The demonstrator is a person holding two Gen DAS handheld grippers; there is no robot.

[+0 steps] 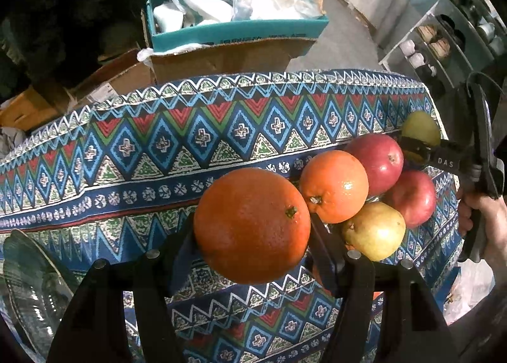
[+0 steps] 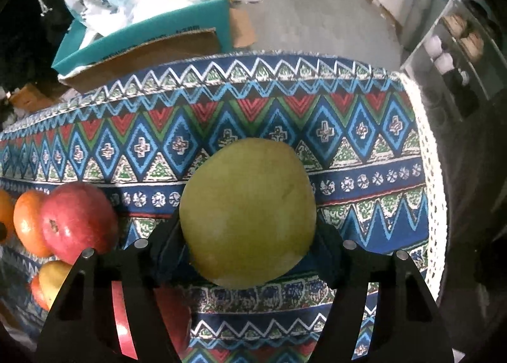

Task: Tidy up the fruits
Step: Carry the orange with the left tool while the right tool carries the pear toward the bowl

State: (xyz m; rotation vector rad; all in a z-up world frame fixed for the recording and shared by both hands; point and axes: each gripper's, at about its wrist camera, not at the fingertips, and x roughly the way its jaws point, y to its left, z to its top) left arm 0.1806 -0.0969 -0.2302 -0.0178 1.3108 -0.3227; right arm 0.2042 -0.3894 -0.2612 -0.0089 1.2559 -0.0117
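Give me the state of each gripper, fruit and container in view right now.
left gripper: shut on the big orange
big orange: held off the cloth
right gripper: shut on the green pear
green pear: gripped between the fingers
second orange: loose in the fruit pile
yellow pear: loose in the pile
teal box: open, stuffed with bags

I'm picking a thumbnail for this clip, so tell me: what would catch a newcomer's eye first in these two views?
The big orange filling the left gripper, pinched between its fingers above the bright zigzag-patterned tablecloth. In the right wrist view, the large green pear is clamped just as boldly in the right gripper. Next comes the cluster of red apples, an orange and a yellow pear to the held orange's right.
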